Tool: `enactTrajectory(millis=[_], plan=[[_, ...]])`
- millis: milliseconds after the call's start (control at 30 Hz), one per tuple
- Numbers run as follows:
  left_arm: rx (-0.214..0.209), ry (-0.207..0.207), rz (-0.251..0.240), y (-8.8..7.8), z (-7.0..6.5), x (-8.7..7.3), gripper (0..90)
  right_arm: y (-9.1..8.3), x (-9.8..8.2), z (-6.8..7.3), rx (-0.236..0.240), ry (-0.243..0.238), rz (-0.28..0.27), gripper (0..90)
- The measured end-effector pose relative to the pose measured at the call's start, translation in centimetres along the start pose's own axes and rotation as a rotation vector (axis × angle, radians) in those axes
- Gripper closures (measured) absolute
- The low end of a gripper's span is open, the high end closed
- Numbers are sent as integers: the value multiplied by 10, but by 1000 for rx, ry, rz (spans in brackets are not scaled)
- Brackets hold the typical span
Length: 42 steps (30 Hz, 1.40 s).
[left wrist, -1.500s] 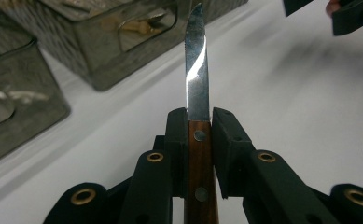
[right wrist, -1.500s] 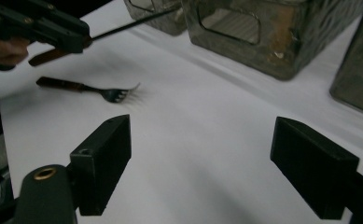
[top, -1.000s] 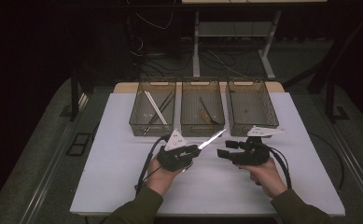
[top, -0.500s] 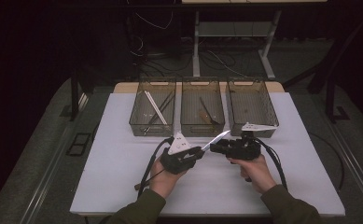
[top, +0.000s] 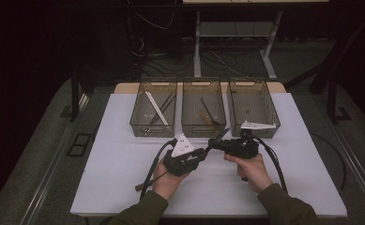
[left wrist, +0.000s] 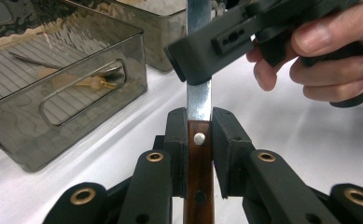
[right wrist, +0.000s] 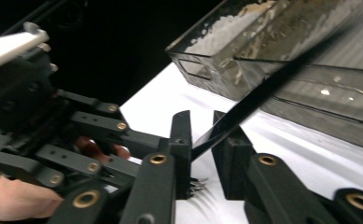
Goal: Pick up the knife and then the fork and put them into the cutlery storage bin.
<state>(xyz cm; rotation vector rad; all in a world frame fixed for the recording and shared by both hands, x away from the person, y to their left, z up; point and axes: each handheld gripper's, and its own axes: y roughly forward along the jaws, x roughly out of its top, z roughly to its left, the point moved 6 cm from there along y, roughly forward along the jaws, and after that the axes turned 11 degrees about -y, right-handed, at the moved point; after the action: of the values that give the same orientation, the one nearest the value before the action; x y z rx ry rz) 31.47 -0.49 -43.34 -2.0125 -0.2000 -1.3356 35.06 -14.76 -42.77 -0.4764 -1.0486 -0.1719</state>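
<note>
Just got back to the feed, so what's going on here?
A person is passing a knife between two handheld grippers above the table, in front of three bins. The left gripper is shut on the wooden handle. The right gripper has just been closing around the blade, which sits between its jaws; whether they press on it yet I can't tell.

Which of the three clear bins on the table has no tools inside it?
The right bin, the one nearest the right gripper. Its floor looks bare. The left bin holds long thin tools, and the middle bin holds a few utensils.
</note>
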Motion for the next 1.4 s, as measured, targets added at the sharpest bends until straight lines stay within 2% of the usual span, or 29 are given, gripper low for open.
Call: enactTrajectory(millis=[200,300,400,533,700,800,867,1033,1167,1400], plan=[[-14,18,2,2,-2,-2,760,-1,4,9,42,-17,-15,891],[-31,16,-5,3,-2,-2,742,-1,6,14,31,-59,-6,895],[-41,39,-1,-1,0,-2,642,-5,7,13,12,-92,-3,895],[-63,25,0,-7,5,-4,551,-12,9,7,-42,-124,14,895],[-72,49,18,-23,18,-10,467,-24,13,1,-90,-148,35,895],[-92,12,14,-36,29,-16,428,-31,16,-2,-121,-174,46,895],[-98,2,12,-44,35,-18,404,-37,19,-5,-141,-188,50,895],[-107,9,24,-60,43,-31,339,-53,27,-12,-184,-214,65,895],[-110,8,24,-70,48,-41,282,-64,32,-17,-214,-225,71,895],[-84,-1,27,-84,59,-56,170,-82,42,-27,-291,-243,101,895]])
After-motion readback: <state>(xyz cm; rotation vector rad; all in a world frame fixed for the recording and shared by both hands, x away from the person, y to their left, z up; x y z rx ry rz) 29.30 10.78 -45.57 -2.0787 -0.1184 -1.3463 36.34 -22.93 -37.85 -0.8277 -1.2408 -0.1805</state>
